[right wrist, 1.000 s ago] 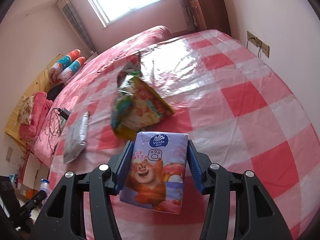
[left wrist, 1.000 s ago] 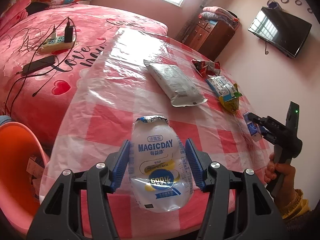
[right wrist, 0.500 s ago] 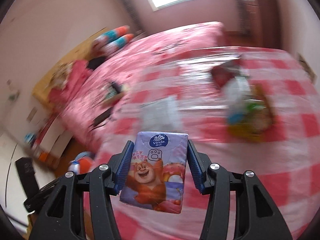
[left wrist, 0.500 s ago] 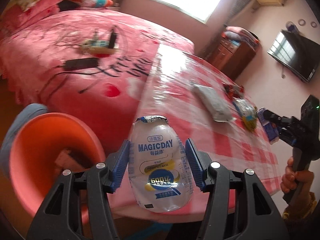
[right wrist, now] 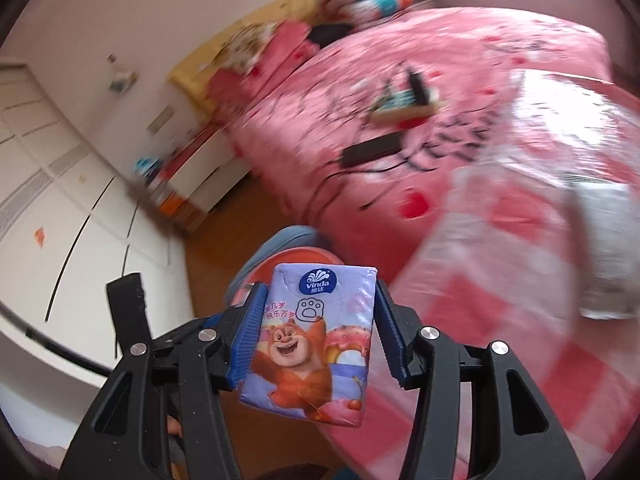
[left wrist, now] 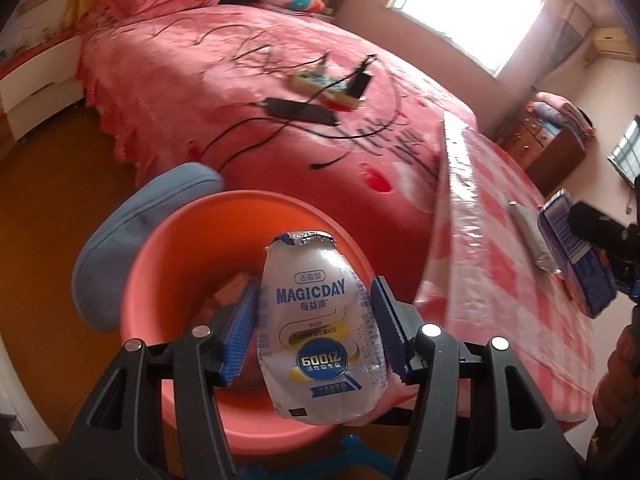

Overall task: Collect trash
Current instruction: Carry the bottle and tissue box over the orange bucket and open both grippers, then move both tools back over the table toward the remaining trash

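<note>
Trash in both tongs: we find the left gripper [left wrist: 314, 330] pinching a yogurt pouch [left wrist: 320, 336] over the orange bin [left wrist: 160, 280], the right gripper [right wrist: 318, 334] pinching a tissue pack [right wrist: 312, 344] nearby, so we advise centring each before release.

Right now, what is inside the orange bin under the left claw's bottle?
Some pinkish crumpled trash lies in the orange bin. The MAGICDAY bottle, clamped in the left claw, hides the rest of the inside.
</note>
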`<move>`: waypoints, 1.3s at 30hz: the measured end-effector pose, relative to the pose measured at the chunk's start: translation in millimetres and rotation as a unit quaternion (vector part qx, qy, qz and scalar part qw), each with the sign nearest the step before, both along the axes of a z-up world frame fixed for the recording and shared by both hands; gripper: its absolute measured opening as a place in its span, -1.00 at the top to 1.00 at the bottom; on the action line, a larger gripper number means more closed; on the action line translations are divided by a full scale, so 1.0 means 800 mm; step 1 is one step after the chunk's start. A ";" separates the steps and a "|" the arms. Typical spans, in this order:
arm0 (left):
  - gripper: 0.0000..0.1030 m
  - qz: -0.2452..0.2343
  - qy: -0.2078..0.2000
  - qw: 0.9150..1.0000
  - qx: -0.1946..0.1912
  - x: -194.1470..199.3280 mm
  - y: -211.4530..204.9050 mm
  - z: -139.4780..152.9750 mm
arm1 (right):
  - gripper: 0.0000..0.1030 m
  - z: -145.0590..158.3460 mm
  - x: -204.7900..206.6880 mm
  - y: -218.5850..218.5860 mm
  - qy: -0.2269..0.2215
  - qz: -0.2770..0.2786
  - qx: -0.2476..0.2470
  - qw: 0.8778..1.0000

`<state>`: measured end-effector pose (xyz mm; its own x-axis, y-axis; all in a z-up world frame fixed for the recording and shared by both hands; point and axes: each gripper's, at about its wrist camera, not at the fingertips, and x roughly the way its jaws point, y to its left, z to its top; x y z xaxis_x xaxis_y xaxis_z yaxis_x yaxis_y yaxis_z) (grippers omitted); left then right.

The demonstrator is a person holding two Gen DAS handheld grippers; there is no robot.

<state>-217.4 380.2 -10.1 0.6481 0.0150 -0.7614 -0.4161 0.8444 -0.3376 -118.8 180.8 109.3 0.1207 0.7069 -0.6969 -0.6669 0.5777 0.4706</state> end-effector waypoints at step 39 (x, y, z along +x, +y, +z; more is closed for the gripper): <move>-0.47 0.001 0.006 1.000 0.017 -0.004 -0.018 -0.002 | -0.74 -0.018 -0.057 -0.034 -0.147 -0.050 -0.029 0.987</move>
